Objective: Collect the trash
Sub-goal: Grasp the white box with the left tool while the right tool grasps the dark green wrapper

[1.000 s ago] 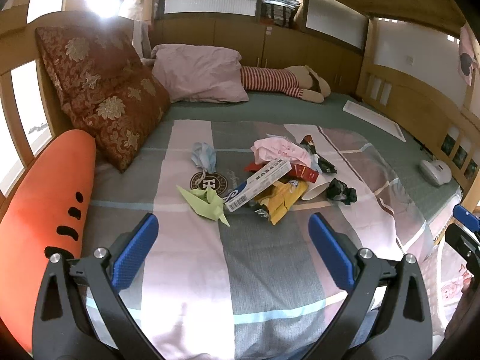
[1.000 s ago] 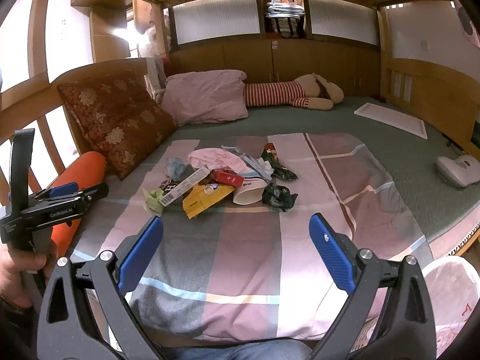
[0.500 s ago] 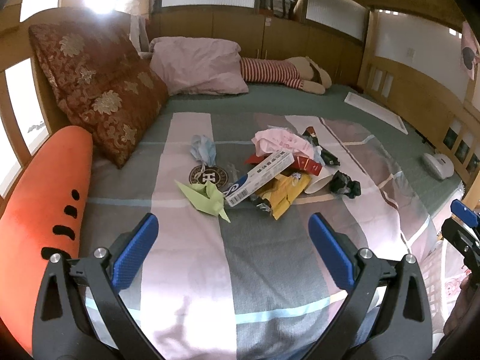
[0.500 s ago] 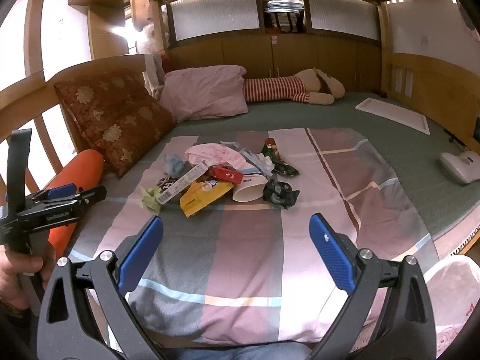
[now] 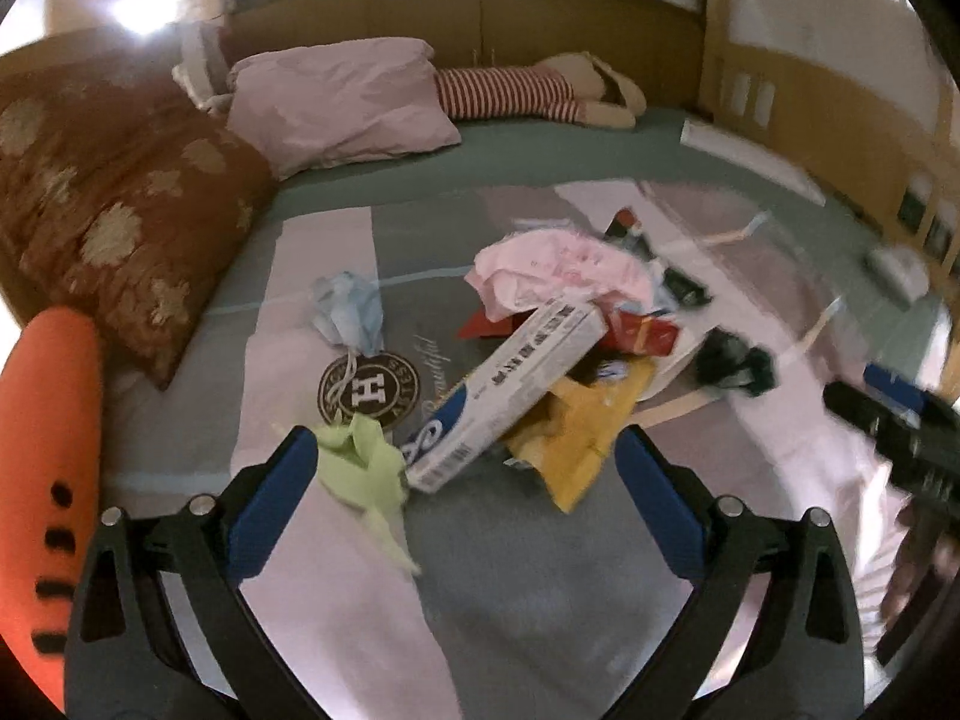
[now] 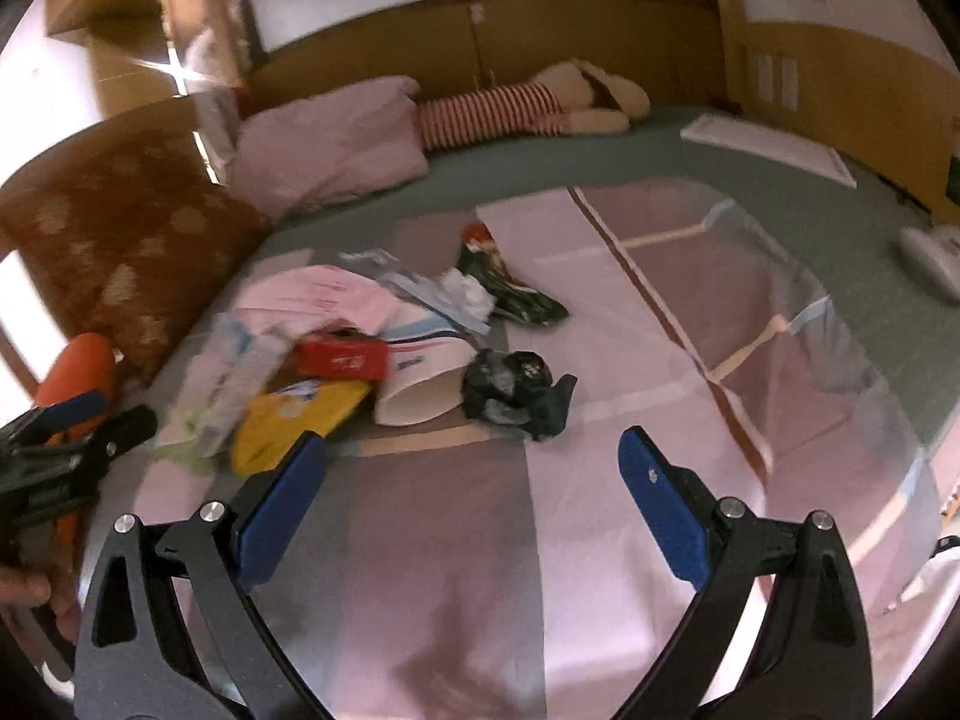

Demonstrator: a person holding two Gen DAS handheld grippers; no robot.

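Observation:
A pile of trash lies on the striped bedspread (image 5: 540, 600): a white and blue toothpaste box (image 5: 507, 393), a green folded paper (image 5: 366, 468), a yellow wrapper (image 5: 579, 438), a pink bag (image 5: 558, 273), a blue crumpled mask (image 5: 348, 312), a red packet (image 6: 345, 357), a paper cup (image 6: 420, 387) and a dark crumpled wrapper (image 6: 516, 393). My left gripper (image 5: 465, 474) is open and empty, close above the green paper and the box end. My right gripper (image 6: 471, 474) is open and empty, just short of the dark wrapper and the cup.
A brown patterned cushion (image 5: 114, 222), a pink pillow (image 5: 342, 105) and a striped plush toy (image 5: 528, 93) lie at the head of the bed. An orange bolster (image 5: 48, 420) lies at the left edge. Wooden panels wall the bed. A white device (image 6: 933, 255) lies at right.
Both grippers have moved forward and down toward the trash pile, which now looks larger and nearer. Both stay open. The trash has not moved.

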